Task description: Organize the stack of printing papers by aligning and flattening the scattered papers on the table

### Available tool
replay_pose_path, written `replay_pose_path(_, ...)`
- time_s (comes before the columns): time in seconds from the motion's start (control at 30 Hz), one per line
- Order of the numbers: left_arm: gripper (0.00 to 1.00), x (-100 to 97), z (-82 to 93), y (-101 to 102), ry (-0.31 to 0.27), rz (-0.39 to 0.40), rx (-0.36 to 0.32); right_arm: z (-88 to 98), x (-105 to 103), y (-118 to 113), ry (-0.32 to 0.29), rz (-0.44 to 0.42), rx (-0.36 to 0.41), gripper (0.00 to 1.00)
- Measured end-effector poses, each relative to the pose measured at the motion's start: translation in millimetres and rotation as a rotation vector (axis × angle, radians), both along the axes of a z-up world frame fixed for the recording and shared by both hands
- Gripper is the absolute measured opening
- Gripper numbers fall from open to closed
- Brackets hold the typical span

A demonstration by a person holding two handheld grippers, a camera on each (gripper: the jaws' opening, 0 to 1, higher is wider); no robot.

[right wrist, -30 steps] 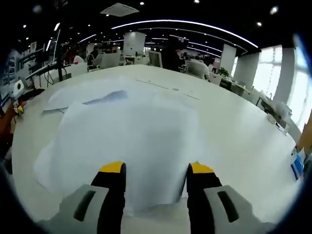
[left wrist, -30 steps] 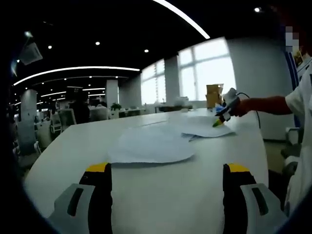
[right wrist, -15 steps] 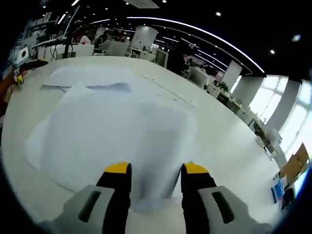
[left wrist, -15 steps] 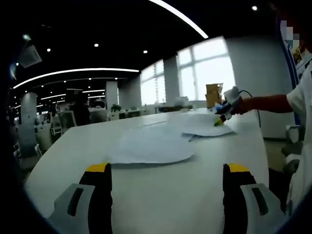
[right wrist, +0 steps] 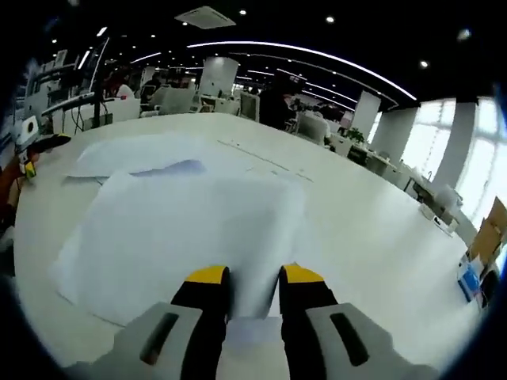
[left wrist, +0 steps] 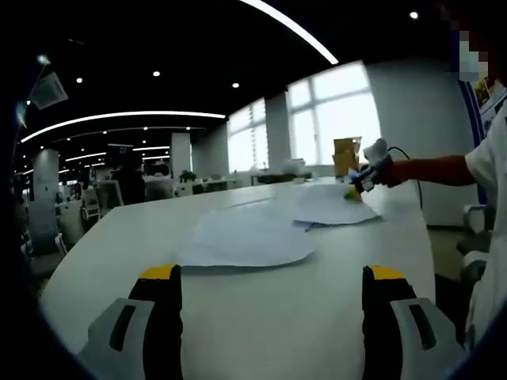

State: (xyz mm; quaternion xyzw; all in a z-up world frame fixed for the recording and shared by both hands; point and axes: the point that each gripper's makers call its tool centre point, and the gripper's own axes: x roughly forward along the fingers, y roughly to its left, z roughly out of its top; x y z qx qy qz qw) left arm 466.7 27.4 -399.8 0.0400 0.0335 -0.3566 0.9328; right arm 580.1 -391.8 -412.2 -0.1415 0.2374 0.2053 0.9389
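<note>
- Spreading across both views, the broad white tabletop (left wrist: 261, 309) carries everything the task concerns, and it reaches far back toward the office desks and chairs behind.
- Two loose groups of white printing papers lie on it, well apart from any tidy stack: the near sheets (left wrist: 242, 237) sit ahead of the left gripper, and the far sheets (left wrist: 329, 206) lie beyond them, overlapping their far corner.
- In the right gripper view, those far sheets (right wrist: 186, 233) are the large pile directly ahead, fanned with uneven edges, while the other group (right wrist: 139, 154) lies behind it.
- The right gripper (right wrist: 252, 279), grey with yellow-tipped jaws, has its jaws nearly pressed together on the near edge of the fanned pile; it appears to pinch the paper, though actual contact is hard to confirm. In the left gripper view it (left wrist: 353, 190) sits at the pile's far edge, held by a hand.
- The left gripper (left wrist: 272, 273) stands with jaws spread wide, holding nothing, just short of the near sheets; it also appears small at the left edge of the right gripper view (right wrist: 29, 150).
- Judged from this layout, the task is early: one pile is just being taken hold of, and gathering, squaring and flattening all remain.
</note>
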Motion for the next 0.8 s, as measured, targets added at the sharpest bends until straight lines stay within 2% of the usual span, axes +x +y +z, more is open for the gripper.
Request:
replay_pose_path(0.1,0.97,-0.4,0.3,0,-0.004,0.001,0.002,15.6,2,6,-0.037,-0.019,0.179,0.21)
replay_pose_path(0.13,0.97,-0.4,0.2,0,-0.004,0.001,0.003,18.7,3,6,-0.043,-0.021,0.208,0.22)
replay_pose_path(0.17,0.97,-0.3,0.2,0,-0.003,0.001,0.002,21.5,4,5,-0.045,-0.024,0.232,0.22)
replay_pose_path(0.27,0.97,-0.1,0.1,0,0.001,0.000,-0.002,22.2,4,7,-0.040,-0.019,0.244,0.28)
replay_pose_path(0.37,0.97,-0.1,0.6,0,-0.002,0.000,-0.002,16.5,1,14,0.008,-0.021,0.292,0.36)
replay_pose_path(0.4,0.97,-0.2,0.7,0,-0.004,-0.001,-0.001,14.6,-1,20,0.022,-0.004,0.318,0.36)
replay_pose_path(0.57,0.97,-0.3,0.4,0,0.000,0.000,-0.003,7.3,-4,29,0.034,0.022,0.276,0.43)
replay_pose_path(0.67,0.97,-0.3,1.0,0,-0.003,0.001,-0.004,11.8,-9,27,0.038,0.023,0.293,0.46)
replay_pose_path(0.8,0.97,-0.5,1.1,-1,-0.004,0.000,-0.004,8.3,-16,14,0.027,0.041,0.154,0.52)
